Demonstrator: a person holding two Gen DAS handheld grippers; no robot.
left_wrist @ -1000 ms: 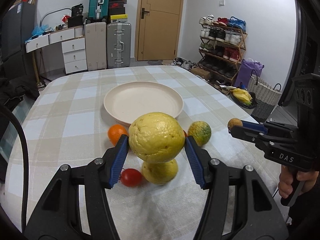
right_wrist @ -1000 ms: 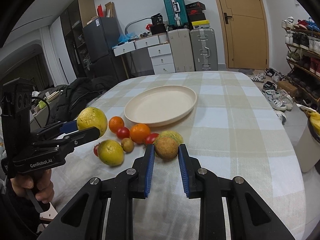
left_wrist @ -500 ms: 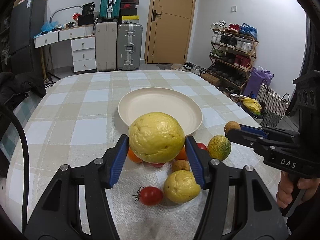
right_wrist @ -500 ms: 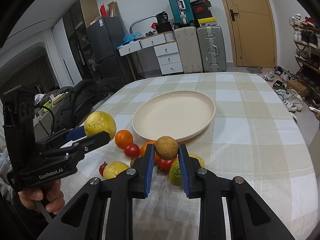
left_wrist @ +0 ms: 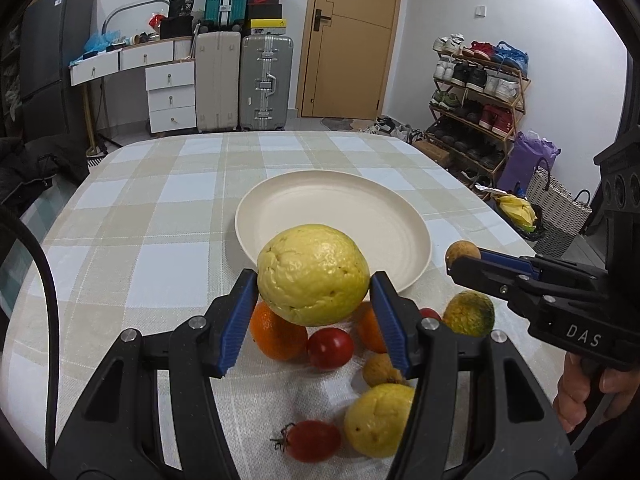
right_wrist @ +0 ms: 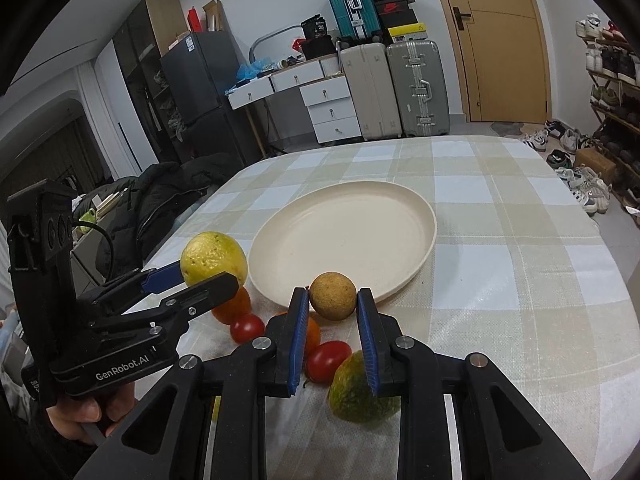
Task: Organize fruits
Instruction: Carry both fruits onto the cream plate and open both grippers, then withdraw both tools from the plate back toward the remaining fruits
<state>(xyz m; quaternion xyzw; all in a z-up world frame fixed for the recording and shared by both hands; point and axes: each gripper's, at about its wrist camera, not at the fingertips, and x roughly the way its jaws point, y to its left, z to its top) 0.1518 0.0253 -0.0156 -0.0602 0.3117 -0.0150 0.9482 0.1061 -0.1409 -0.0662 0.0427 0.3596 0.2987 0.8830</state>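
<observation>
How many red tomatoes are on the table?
3. A middle tomato beside the orange; a stemmed tomato nearest the camera; a half-hidden tomato behind the left tool. Others may be hidden.

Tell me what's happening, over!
Left gripper shut on big yellow fruit. Right gripper shut on brown fruit. Plate empty, path clear.

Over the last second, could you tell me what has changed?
Both grippers carried their fruit forward toward the plate: the left gripper with the large yellow fruit, the right gripper with the small brown fruit. Neither released; the plate remains empty.
</observation>
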